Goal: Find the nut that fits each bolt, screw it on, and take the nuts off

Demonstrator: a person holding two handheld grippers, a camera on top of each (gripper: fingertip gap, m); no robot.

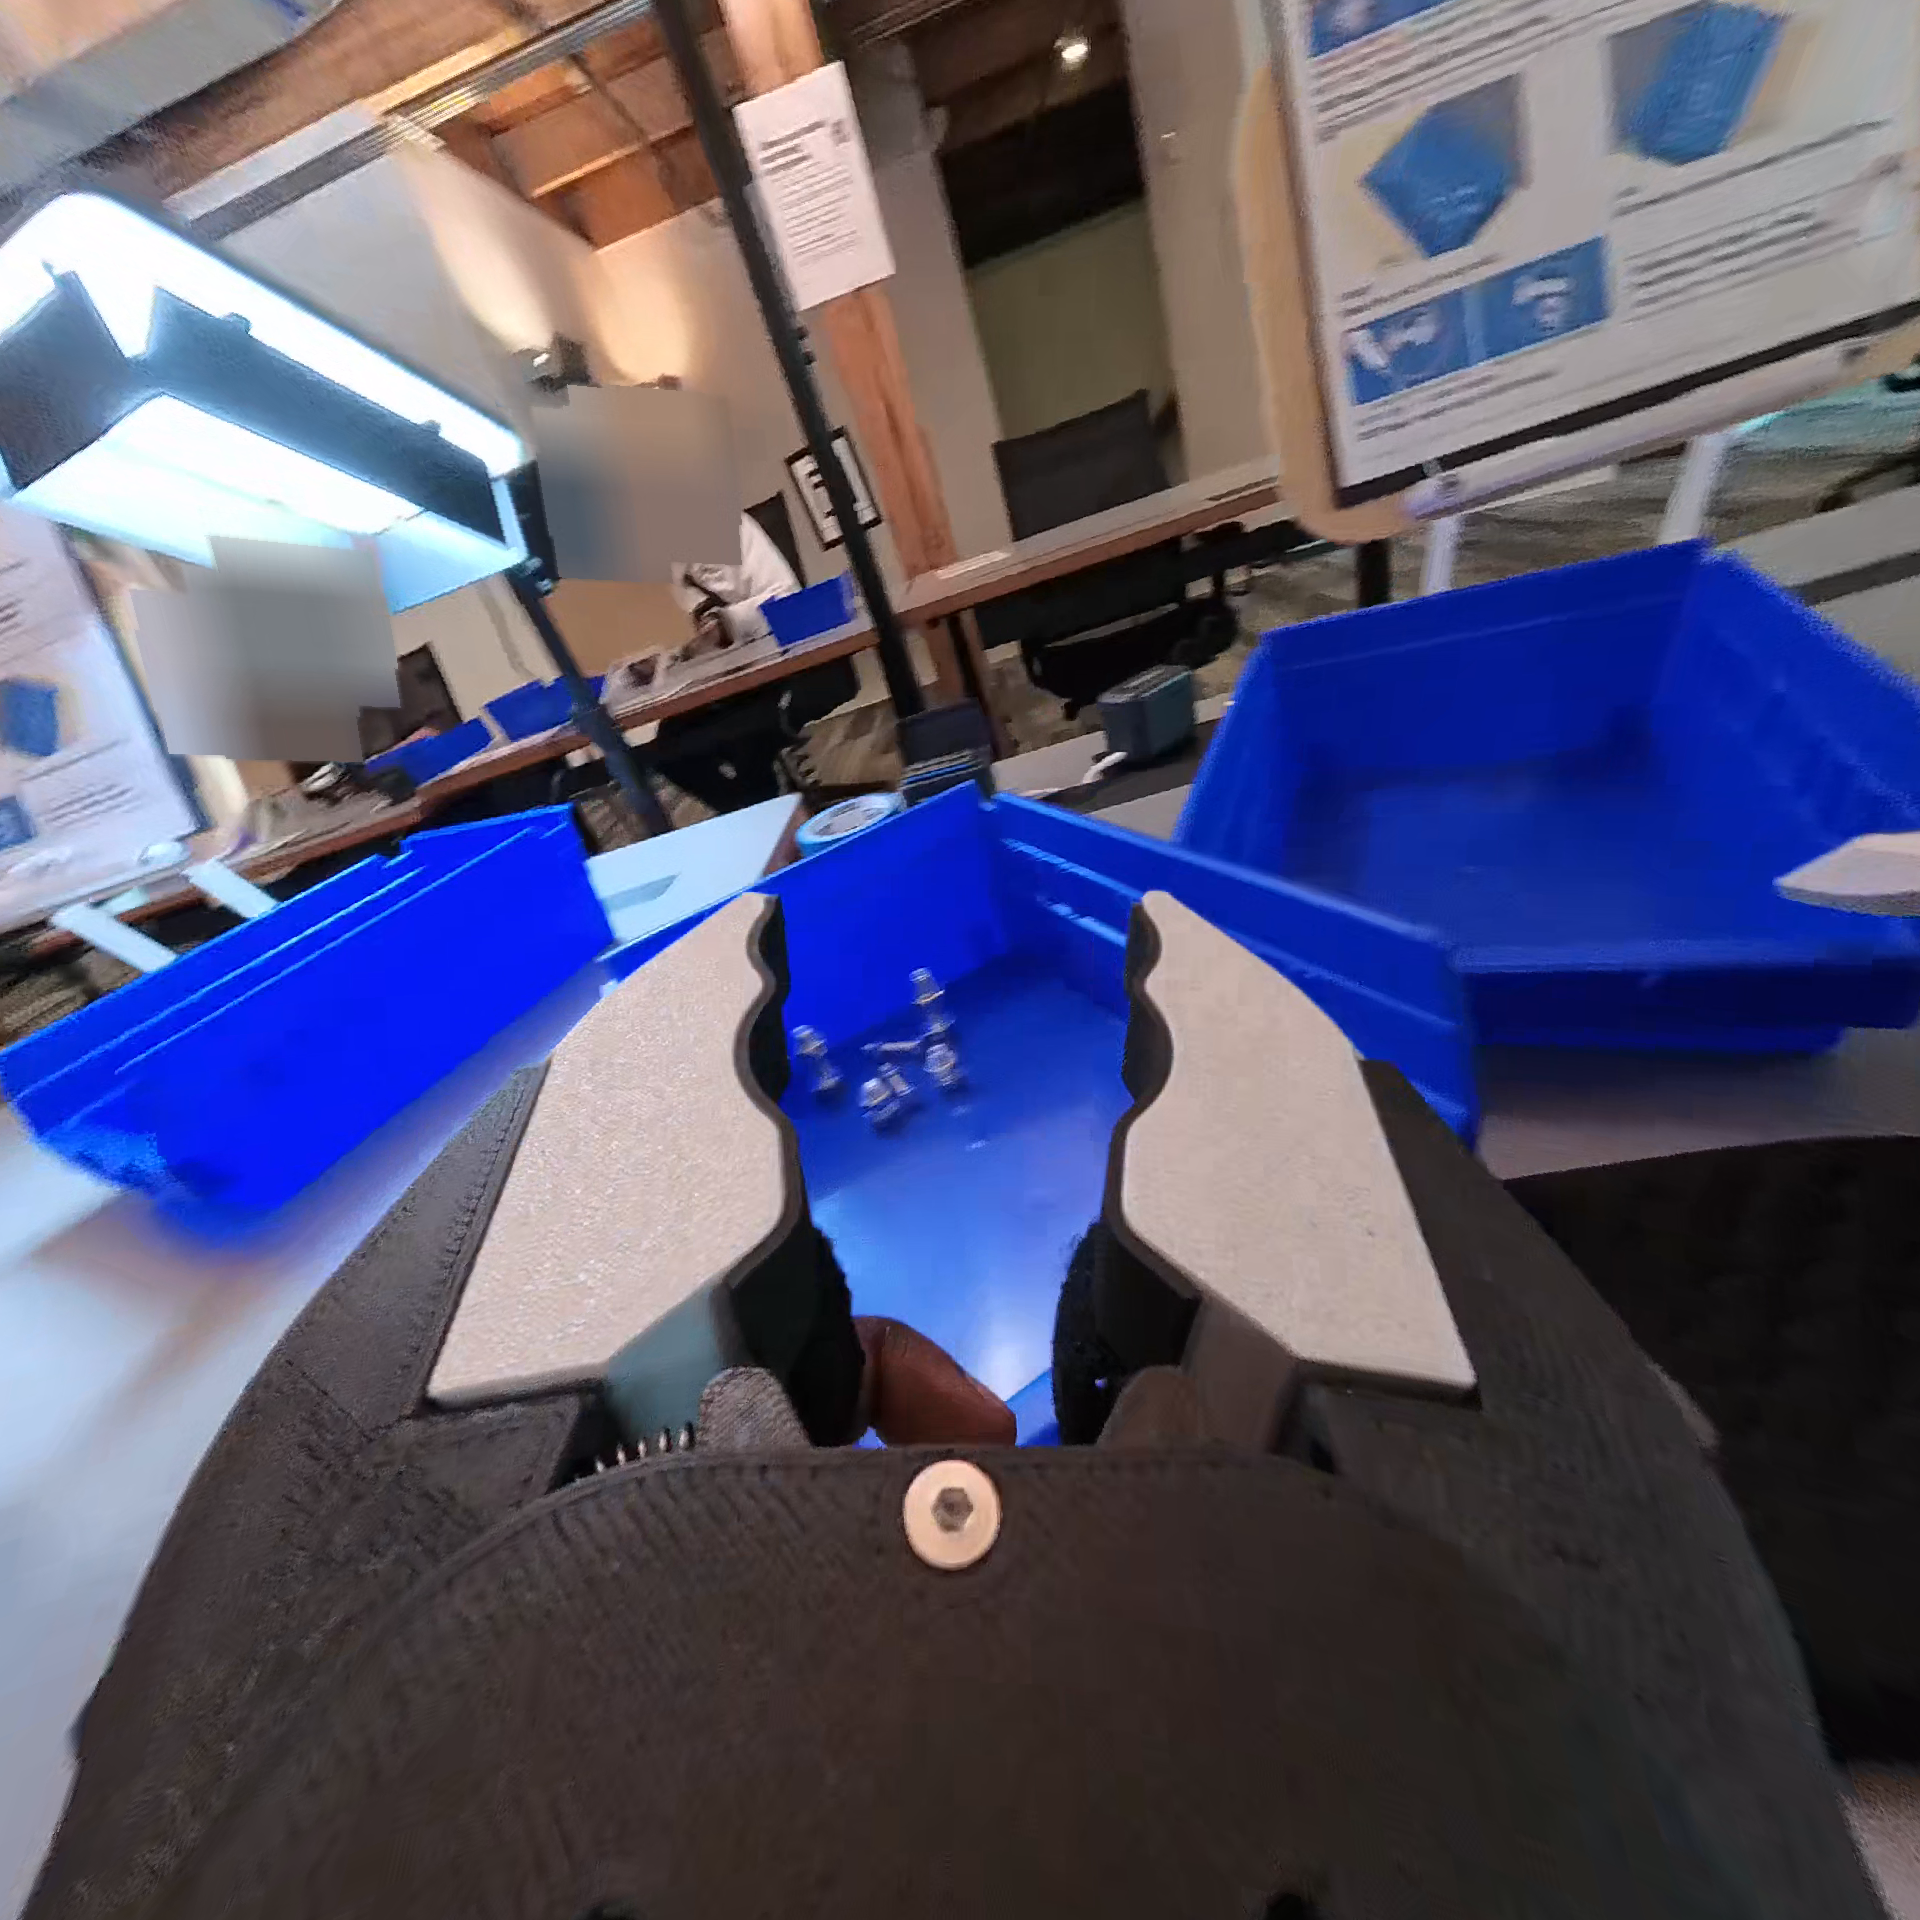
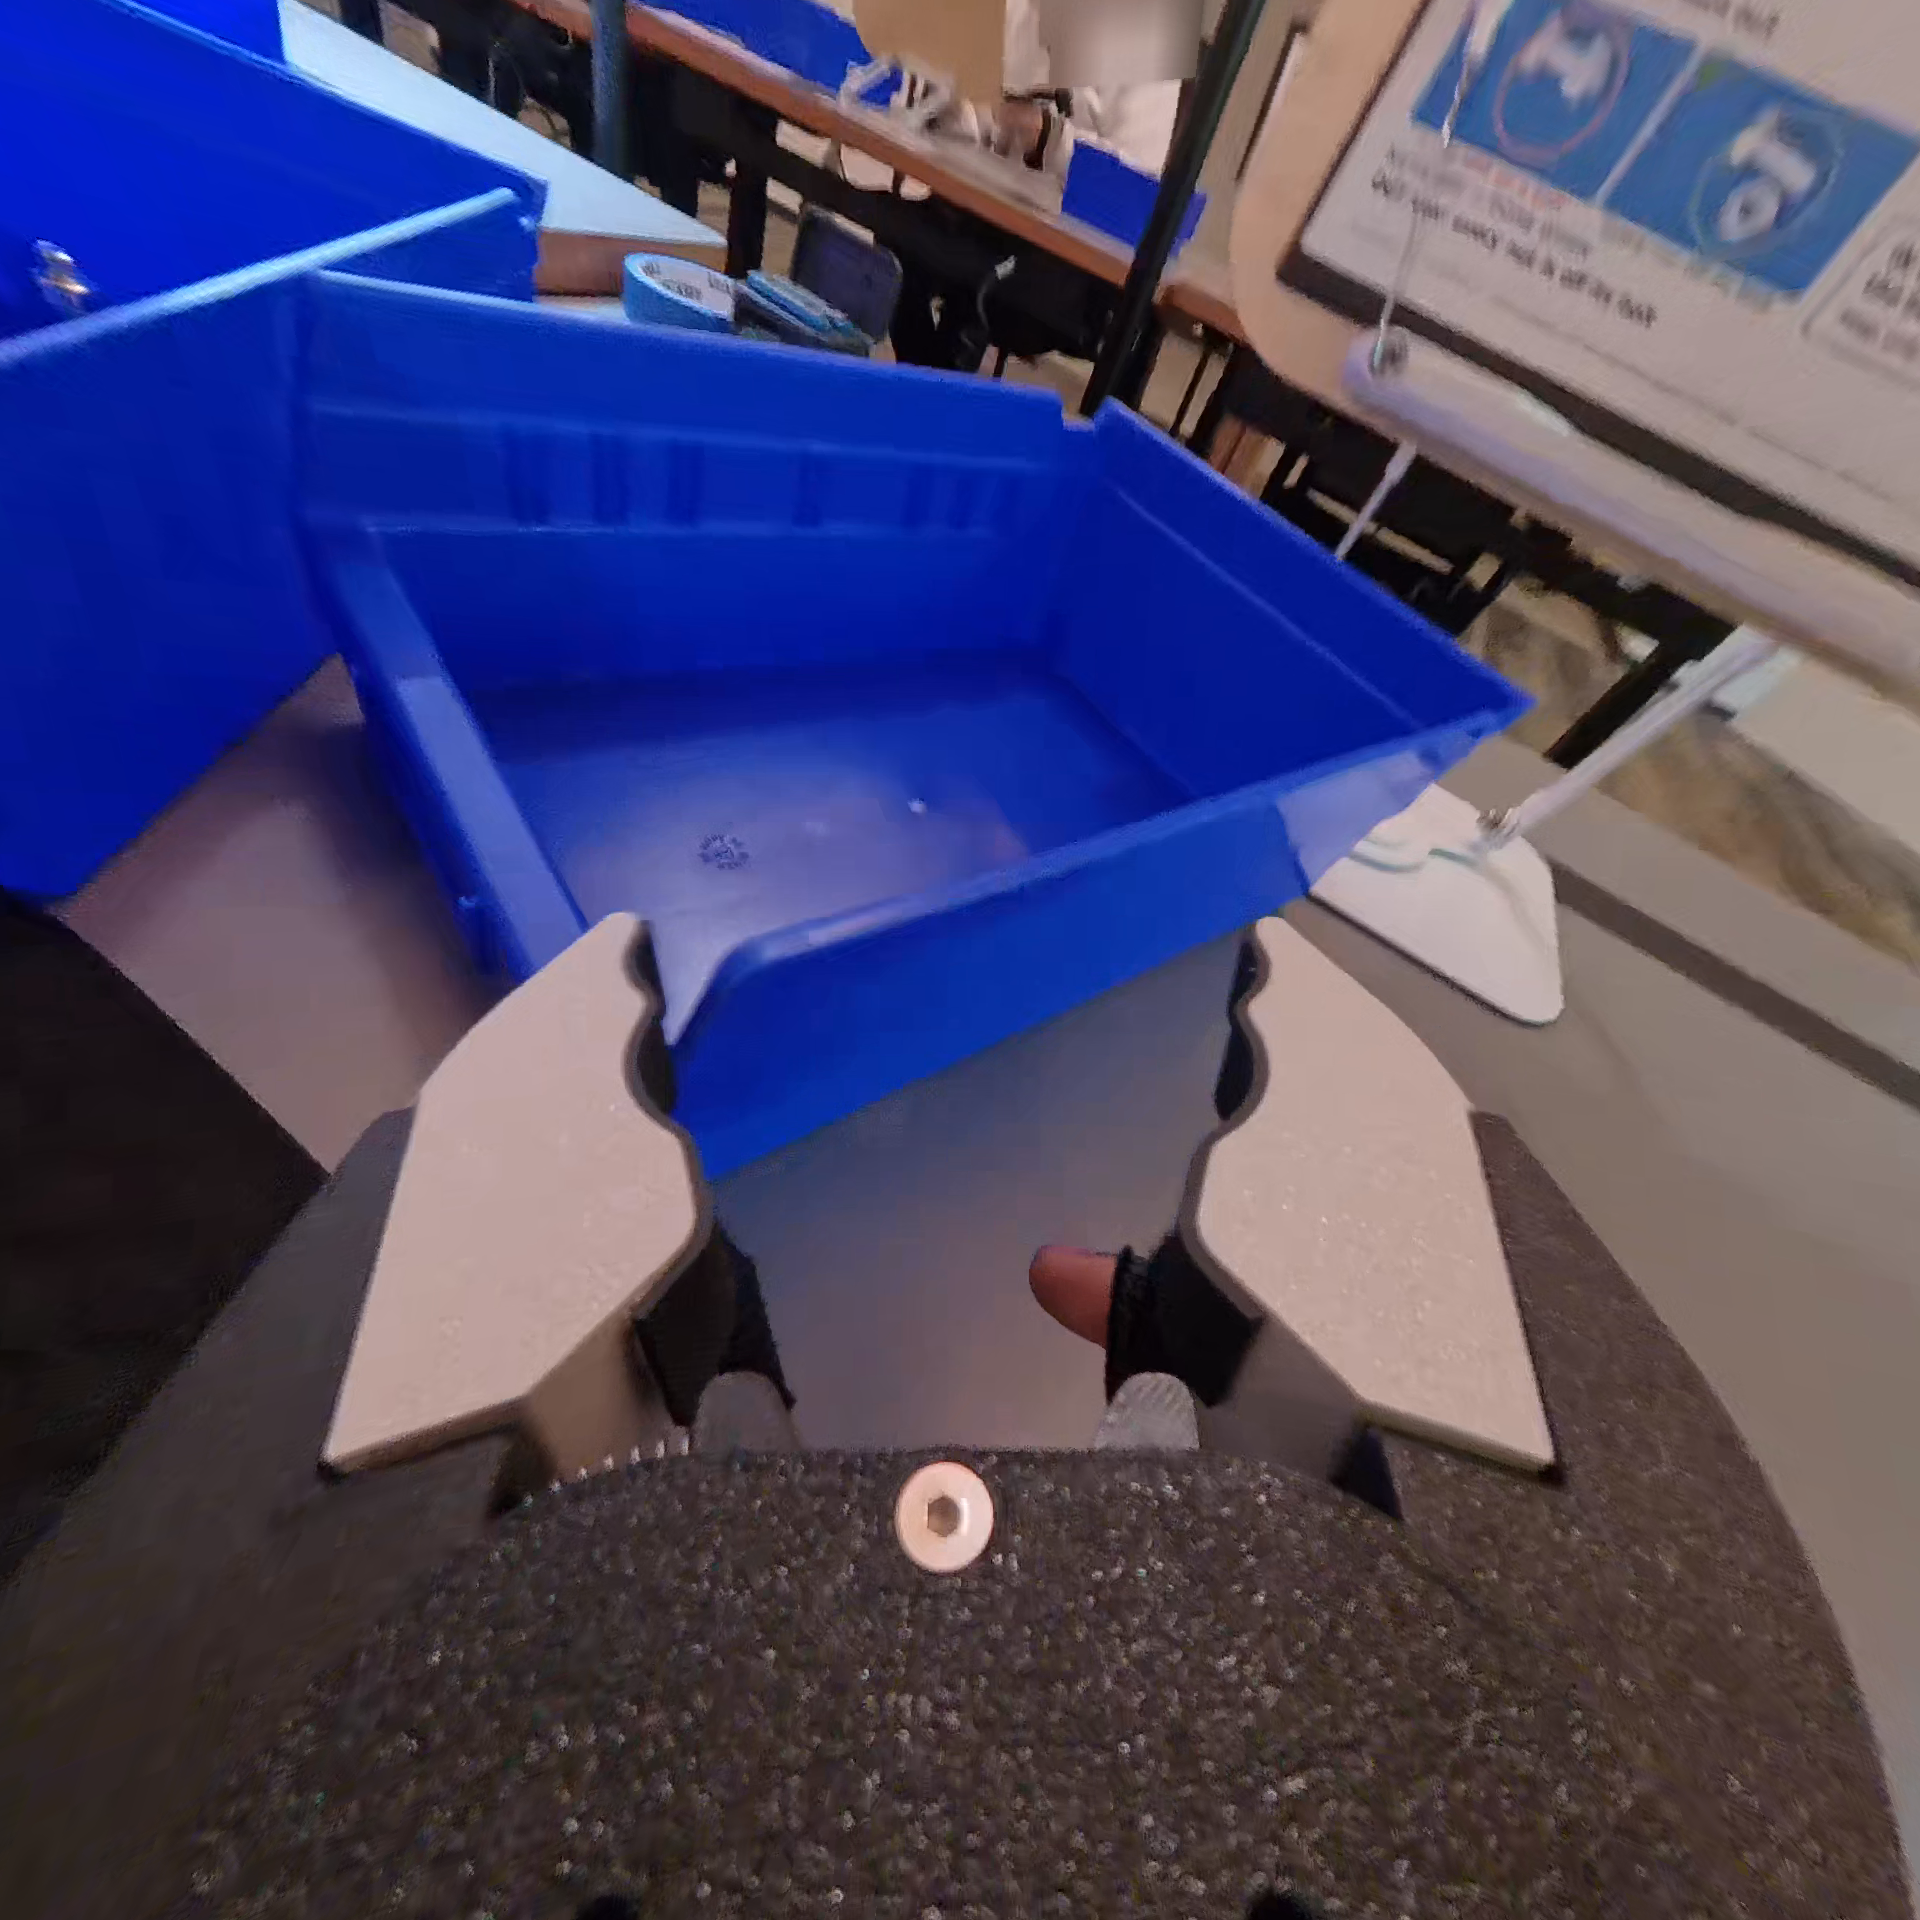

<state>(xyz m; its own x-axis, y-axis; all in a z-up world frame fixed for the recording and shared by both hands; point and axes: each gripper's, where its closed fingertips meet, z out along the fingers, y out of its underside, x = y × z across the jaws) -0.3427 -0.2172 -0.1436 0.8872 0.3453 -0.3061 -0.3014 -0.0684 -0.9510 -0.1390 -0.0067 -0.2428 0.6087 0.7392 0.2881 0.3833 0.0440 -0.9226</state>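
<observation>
Bolts and nuts: a small cluster of silver pieces [image 1: 894, 1049] lies on the floor of the middle blue bin [image 1: 1049, 894], at 12 o'clock between the left fingers; too blurred to tell if any nut is threaded.
Left gripper [image 1: 951, 966]: jaws spread, holding nothing, hovering over that bin.
Right gripper [image 2: 940, 987]: jaws spread, holding nothing, at the near rim of the right blue bin [image 2: 1039, 956], which looks bare.
Progress: apparently nothing picked up yet; matching, screwing and unscrewing remain.
Surroundings: third blue bin [image 1: 312, 997] at 9 o'clock, blue tape roll [image 1: 847, 819] behind.
Obstacles: bin walls hem the reach.

Posters' [image 1: 1590, 208] print seemingly unreadable
</observation>
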